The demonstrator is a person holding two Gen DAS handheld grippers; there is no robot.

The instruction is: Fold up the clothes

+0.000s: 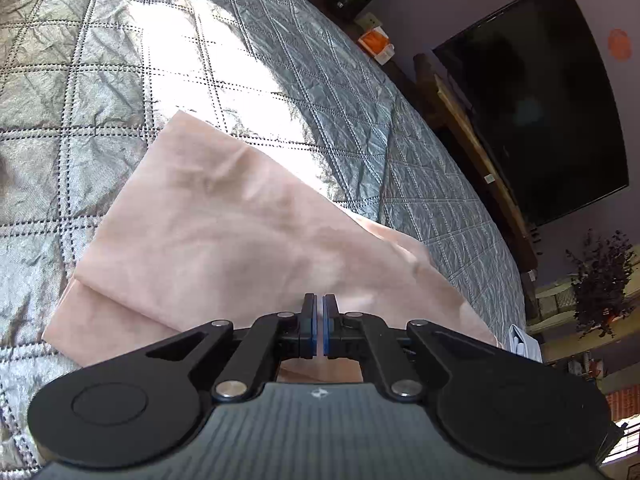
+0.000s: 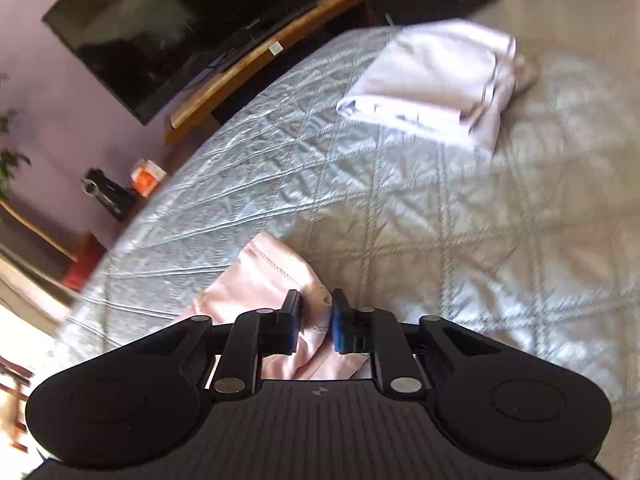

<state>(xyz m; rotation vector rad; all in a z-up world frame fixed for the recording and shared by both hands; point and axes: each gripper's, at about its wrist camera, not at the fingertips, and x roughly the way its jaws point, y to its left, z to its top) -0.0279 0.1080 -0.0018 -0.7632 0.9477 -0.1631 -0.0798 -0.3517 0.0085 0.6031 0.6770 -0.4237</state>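
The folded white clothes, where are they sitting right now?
In the right wrist view the folded white clothes lie at the upper right on the grey quilted bedspread, near the bed's far edge, below the dark television.

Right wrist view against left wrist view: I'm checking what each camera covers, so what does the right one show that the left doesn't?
Only the right wrist view shows the stack of folded pale clothes farther off on the bed, and the right gripper with bunched pink cloth between its fingers. Only the left wrist view shows the pink garment spread in a broad fold, pinched by the shut left gripper. Both show the grey quilted bedspread, the dark TV and the orange box.
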